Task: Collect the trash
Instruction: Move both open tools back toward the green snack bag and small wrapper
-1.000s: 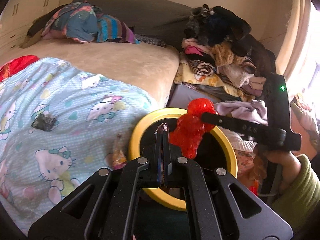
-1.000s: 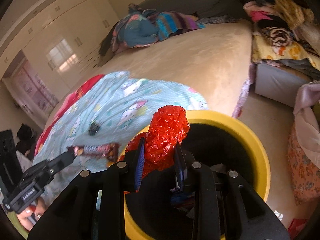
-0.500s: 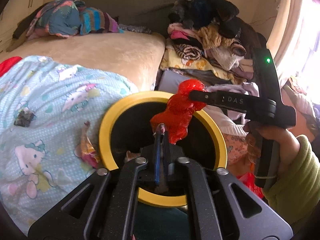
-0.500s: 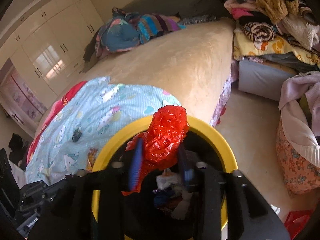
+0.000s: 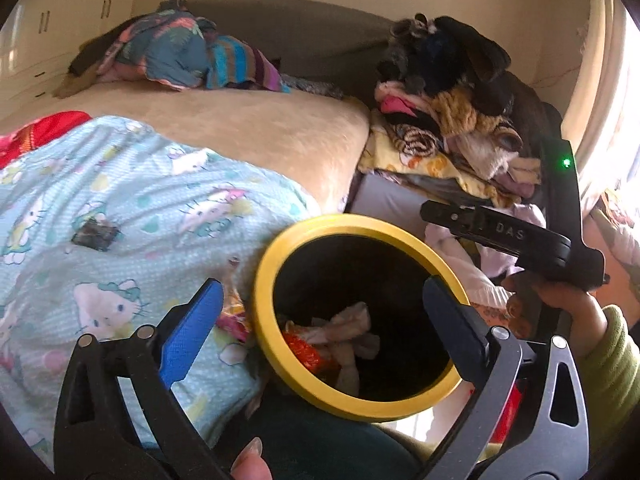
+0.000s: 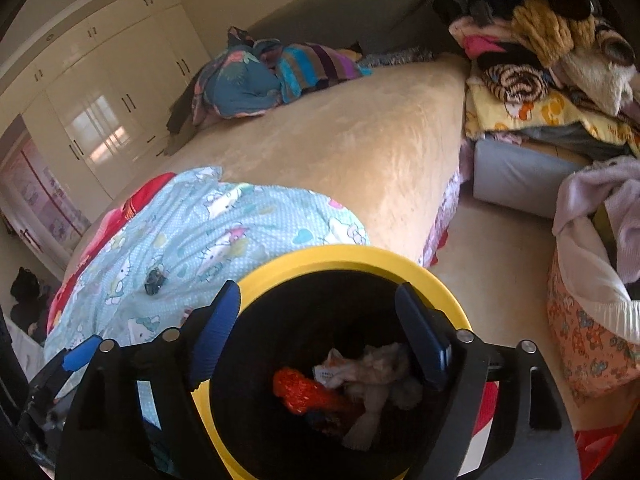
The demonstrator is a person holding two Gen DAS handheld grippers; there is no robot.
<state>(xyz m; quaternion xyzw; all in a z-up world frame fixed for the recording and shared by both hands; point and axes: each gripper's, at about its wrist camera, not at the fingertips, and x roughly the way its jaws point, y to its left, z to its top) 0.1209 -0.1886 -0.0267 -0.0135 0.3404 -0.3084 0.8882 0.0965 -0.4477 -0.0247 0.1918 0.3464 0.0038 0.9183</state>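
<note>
Dropped from the right hand-held gripper, the crumpled red plastic wrapper now lies inside the yellow-rimmed black bin at the bed's near edge; with both the left hand-held gripper and right jaws freshly spread and empty, lift clear before fetching the small dark scrap on the blue cartoon-cat blanket.

You have a bin with a yellow rim and black inside; in it lie a red wrapper and whitish tissue. Your left gripper and right gripper are black with blue pads. The blanket beside you is pale blue with white cartoon cats, over a beige bed. A dark scrap lies on the blanket. Your sleeve is green. The wardrobe is cream.
</note>
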